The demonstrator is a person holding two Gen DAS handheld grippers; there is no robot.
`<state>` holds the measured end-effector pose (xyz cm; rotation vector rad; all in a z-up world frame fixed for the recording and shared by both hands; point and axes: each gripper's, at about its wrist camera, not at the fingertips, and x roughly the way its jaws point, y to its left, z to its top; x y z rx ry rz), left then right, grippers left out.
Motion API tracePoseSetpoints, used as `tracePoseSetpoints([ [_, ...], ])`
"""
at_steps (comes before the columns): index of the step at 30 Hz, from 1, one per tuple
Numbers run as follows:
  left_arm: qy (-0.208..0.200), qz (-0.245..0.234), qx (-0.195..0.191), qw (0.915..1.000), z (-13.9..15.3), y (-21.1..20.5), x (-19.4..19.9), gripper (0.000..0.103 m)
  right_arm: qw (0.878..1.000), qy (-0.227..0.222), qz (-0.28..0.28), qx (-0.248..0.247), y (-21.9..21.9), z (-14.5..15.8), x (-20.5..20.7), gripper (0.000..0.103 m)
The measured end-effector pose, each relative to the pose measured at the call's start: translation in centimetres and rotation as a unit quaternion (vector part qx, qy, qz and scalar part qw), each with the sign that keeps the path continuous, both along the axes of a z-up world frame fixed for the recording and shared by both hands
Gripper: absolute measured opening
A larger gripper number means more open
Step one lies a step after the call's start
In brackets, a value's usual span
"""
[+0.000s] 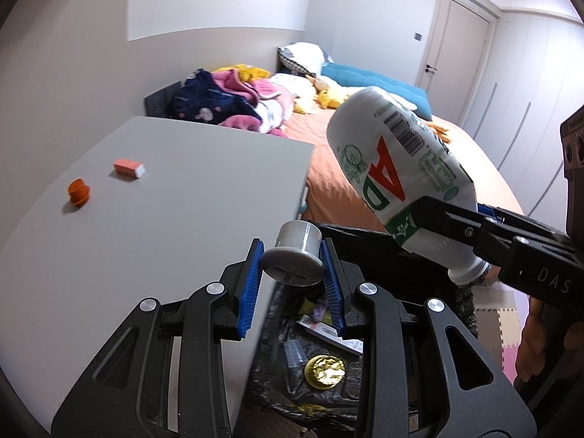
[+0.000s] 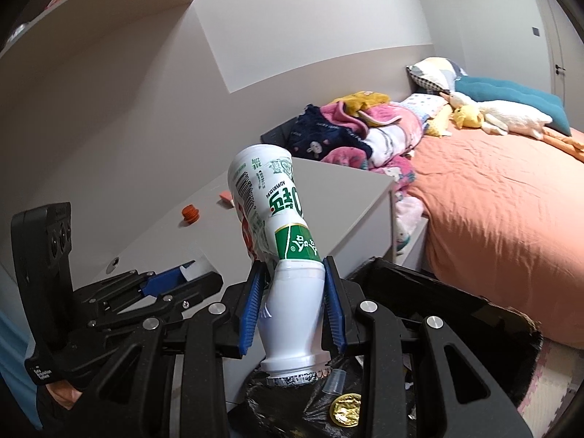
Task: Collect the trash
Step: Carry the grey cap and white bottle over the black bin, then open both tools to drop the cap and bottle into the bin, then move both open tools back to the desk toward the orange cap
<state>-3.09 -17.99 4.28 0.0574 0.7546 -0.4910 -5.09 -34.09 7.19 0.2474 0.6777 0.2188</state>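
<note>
My left gripper (image 1: 292, 266) is shut on a small grey plastic plug (image 1: 294, 259) and holds it over the table's right edge, above the black-lined trash bin (image 1: 292, 383). My right gripper (image 2: 292, 303) is shut on the neck of a white yogurt bottle (image 2: 281, 226) with a green and red label, mouth pointing down over the bin (image 2: 474, 314). The bottle (image 1: 398, 171) and the right gripper (image 1: 474, 226) also show in the left wrist view. An orange cap (image 1: 79, 191) and a small orange box (image 1: 128, 168) lie on the grey table (image 1: 164, 237).
The bin holds wrappers, a clear cup and a gold foil disc (image 1: 325, 368). A bed with an orange sheet (image 2: 503, 211), piled clothes (image 2: 350, 135) and plush toys stands right behind the table. A foam floor mat (image 1: 496, 328) lies beside the bin.
</note>
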Motion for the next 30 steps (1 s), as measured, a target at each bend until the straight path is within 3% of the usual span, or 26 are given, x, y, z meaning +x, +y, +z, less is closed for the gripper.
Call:
tracePoseSetpoints([
  [9,0.012,-0.059,0.0,0.9982,-0.5,-3.8,-1.5,0.035,0.999,-0.007,-0.047,0.006,-4.0,0.4,-2.4,0.035],
  [10,0.019,-0.07,0.0,0.9973,-0.6,-4.3,-1.7,0.045,0.999,-0.008,-0.053,0.005,-4.4,0.5,-2.6,0.036],
  [11,0.03,-0.072,0.002,0.9969,-0.7,-4.7,-1.8,0.084,0.998,-0.011,-0.066,0.003,-5.0,0.7,-2.9,0.048],
  [12,0.032,-0.066,0.002,0.9973,-0.7,-4.9,-1.9,0.097,0.997,-0.016,-0.08,0.002,-5.5,0.9,-3.2,0.059],
  [13,0.024,-0.066,-0.003,0.9976,-0.5,-5.1,-2.1,0.097,0.995,-0.024,-0.098,0.0,-6.1,1.1,-3.6,0.077],
  [14,0.023,-0.068,-0.003,0.9974,-0.4,-5.3,-2.2,0.097,0.993,-0.035,-0.115,0.0,-6.7,1.4,-4.2,0.08],
  [21,0.02,-0.08,-0.003,0.9966,-0.3,-6.3,-3.0,0.097,0.989,-0.04,-0.143,0.009,-8.7,1.4,-5.6,0.081],
  [30,0.016,-0.079,0.006,0.9968,-0.4,-6.6,-3.3,0.097,0.99,-0.035,-0.139,0.012,-8.8,0.9,-5.3,0.081],
])
